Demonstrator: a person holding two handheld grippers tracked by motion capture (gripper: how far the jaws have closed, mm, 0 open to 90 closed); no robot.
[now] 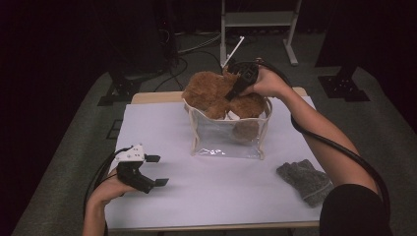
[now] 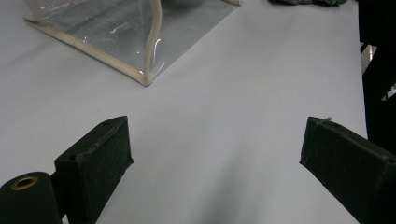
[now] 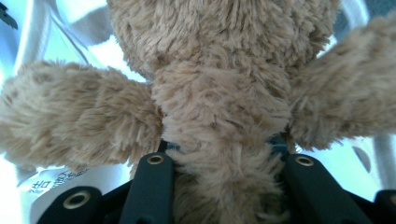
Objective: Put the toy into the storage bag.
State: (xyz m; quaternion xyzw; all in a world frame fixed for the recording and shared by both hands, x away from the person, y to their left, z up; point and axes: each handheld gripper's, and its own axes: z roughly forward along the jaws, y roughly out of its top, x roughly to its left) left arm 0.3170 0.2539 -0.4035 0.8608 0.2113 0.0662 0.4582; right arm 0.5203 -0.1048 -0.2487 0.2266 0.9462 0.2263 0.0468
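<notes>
From the high view, the right gripper (image 1: 235, 88) pinches a brown plush toy (image 1: 216, 93) over the clear bag (image 1: 226, 140) just below, likely to stuff it in; a grey cloth (image 1: 305, 181) lies well clear. In the left gripper view, the left gripper (image 2: 215, 163) idles spread over the bare worktop (image 2: 243, 93), the bag ahead. The right gripper view shows the toy's body squeezed between the jaws, its limbs splayed wide enough to catch the bag's rim.

- The plush toy (image 1: 216, 93) is hiding the mouth of the clear bag (image 1: 223, 137), and its lower part is blurring behind the plastic.
- The right gripper's (image 1: 235, 91) jaws are sinking out of sight into the fur.
- The grey cloth (image 2: 308, 2) is running off the left gripper view's top edge.
</notes>
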